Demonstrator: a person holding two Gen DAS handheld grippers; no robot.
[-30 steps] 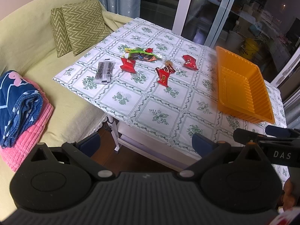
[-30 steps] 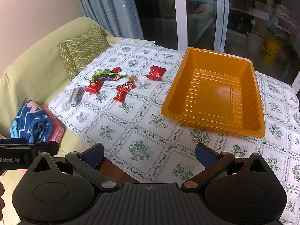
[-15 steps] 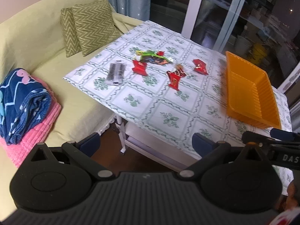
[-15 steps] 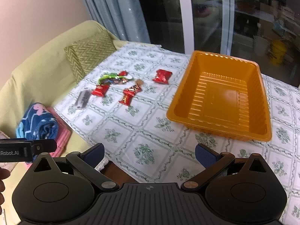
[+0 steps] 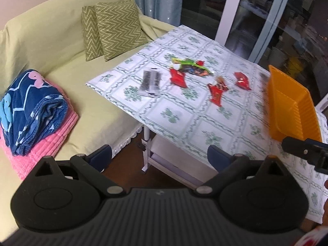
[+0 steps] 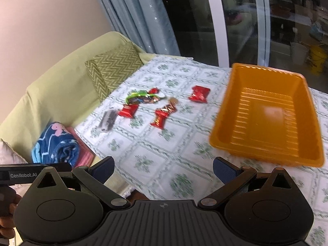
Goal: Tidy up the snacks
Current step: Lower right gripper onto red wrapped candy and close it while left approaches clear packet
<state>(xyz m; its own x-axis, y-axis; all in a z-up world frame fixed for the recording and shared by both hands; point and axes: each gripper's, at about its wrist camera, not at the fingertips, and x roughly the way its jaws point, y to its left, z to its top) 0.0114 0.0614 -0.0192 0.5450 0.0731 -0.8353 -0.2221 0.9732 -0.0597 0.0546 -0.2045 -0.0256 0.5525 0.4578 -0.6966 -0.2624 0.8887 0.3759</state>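
Several snacks lie on the floral tablecloth: a grey packet (image 5: 151, 80) (image 6: 107, 119), red packets (image 5: 178, 78) (image 5: 216, 90) (image 5: 242, 80) (image 6: 128, 110) (image 6: 162, 116) (image 6: 199, 93), and a green-and-dark wrapper (image 5: 192, 67) (image 6: 142, 98). An empty orange tray (image 5: 292, 104) (image 6: 266, 113) stands to their right. My left gripper (image 5: 160, 156) is open and empty, held back off the table's near edge. My right gripper (image 6: 164, 167) is open and empty, above the near table edge.
A green sofa (image 5: 51, 41) with zigzag cushions (image 5: 116, 28) stands left of the table. A folded blue blanket (image 5: 30, 110) lies on a pink one. Glass doors and curtains stand behind. The other gripper shows at each view's edge (image 5: 303, 149) (image 6: 30, 174).
Both grippers have drawn back and tilted up, so the table looks farther off. The left view has swung left toward the sofa. Nothing on the table has moved.
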